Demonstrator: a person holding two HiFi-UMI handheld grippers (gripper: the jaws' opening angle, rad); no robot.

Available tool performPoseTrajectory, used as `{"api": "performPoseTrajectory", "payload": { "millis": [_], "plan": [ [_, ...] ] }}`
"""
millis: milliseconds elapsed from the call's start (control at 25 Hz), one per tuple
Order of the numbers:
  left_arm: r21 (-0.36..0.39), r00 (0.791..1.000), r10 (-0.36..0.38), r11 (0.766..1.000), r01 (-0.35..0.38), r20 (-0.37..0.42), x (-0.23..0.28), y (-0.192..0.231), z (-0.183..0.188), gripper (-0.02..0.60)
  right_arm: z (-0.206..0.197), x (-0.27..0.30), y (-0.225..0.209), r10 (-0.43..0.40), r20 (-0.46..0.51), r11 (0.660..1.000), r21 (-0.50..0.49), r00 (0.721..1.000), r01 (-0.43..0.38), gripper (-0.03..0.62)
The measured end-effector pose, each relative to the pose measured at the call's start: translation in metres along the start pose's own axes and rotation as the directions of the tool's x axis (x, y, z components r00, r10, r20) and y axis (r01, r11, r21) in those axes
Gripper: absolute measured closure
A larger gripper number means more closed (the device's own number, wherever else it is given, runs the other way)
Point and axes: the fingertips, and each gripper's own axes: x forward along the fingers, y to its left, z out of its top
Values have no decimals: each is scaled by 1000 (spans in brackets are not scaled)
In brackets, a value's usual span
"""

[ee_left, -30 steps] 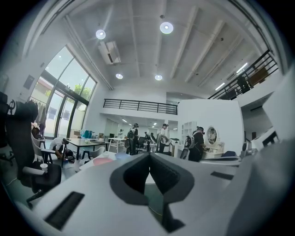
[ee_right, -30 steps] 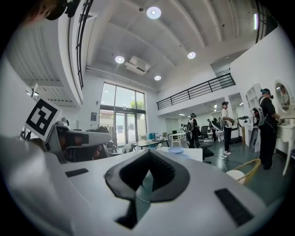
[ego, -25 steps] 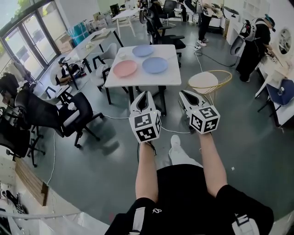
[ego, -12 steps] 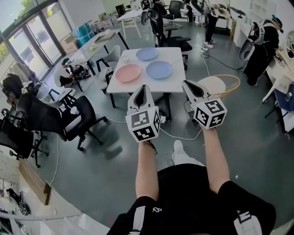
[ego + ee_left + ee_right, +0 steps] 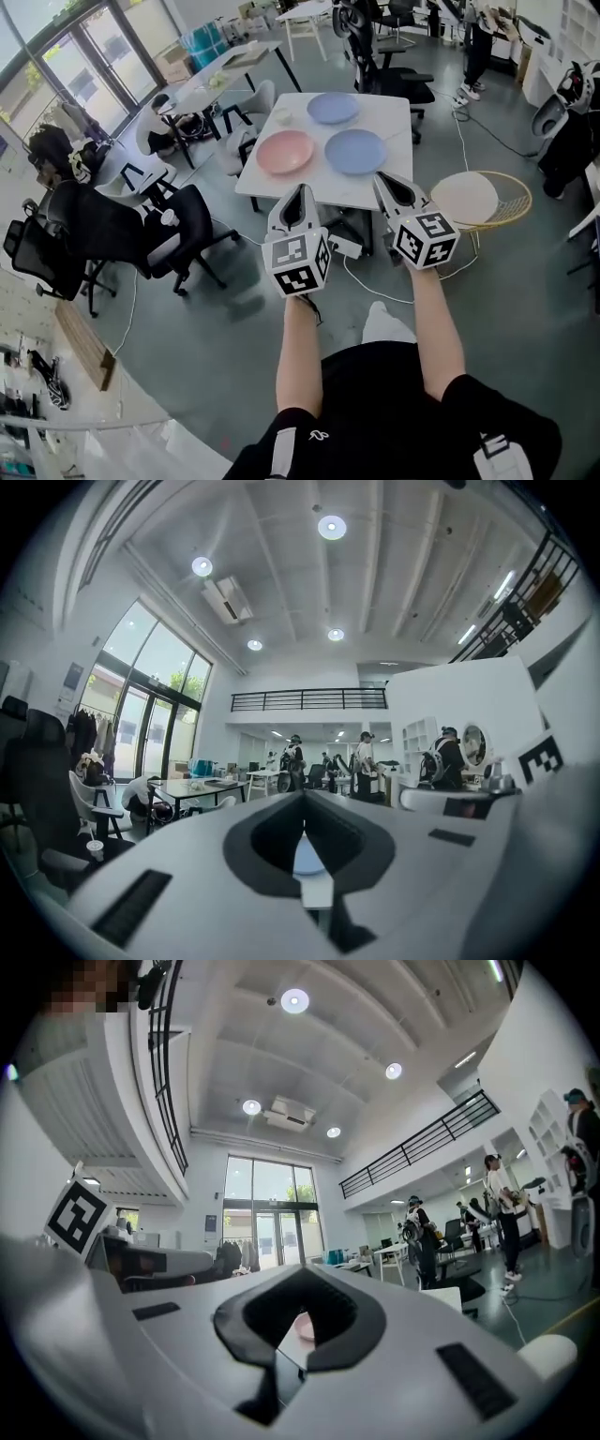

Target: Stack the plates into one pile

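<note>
We hold the left gripper (image 5: 299, 190) and right gripper (image 5: 384, 180) fully closed and empty, short of the table's (image 5: 397, 120) near edge. No stacking is done: pink plate (image 5: 285, 152), blue plate (image 5: 355, 151) and far plate (image 5: 333, 107) lie singly.

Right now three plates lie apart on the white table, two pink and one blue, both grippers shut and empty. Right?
No. The head view shows one pink plate, a near blue plate and a far blue plate, apart on the white table; left gripper and right gripper shut, empty.
</note>
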Motion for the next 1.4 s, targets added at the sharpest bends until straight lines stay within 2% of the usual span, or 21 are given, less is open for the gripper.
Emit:
{"api": "performPoseTrajectory", "payload": {
  "millis": [120,240,360,480,600,720,1000,1200,1400],
  "plan": [
    [-20,999,28,999,-29,-20,38,11,-7,565,-1,37,-28,8,6,1000,10,1000,-8,586],
    [-39,997,49,998,-51,-57,76,12,-21,565,2,60,-68,-48,27,999,5,999,47,586],
    [-53,992,66,996,-72,-108,112,7,-37,565,-1,78,-108,-92,5,996,13,996,92,586],
    [-66,984,82,993,-94,-161,140,6,-58,565,-14,94,-136,-106,-43,993,40,993,107,586],
    [-110,970,96,986,-123,-222,164,8,-91,565,-42,110,-156,-92,-117,995,24,989,95,586],
    [-115,958,95,985,-130,-272,185,9,-112,565,-65,125,-177,-105,-169,992,52,980,115,586],
    [-108,949,104,984,-142,-297,213,17,-126,565,-84,150,-193,-83,-198,992,73,977,100,586],
    [-123,945,120,979,-165,-305,223,27,-132,565,-88,159,-196,-61,-222,996,53,973,75,586],
    [-142,929,109,975,-169,-352,234,35,-155,565,-107,166,-208,-94,-277,993,47,956,111,586]
  ]
}}
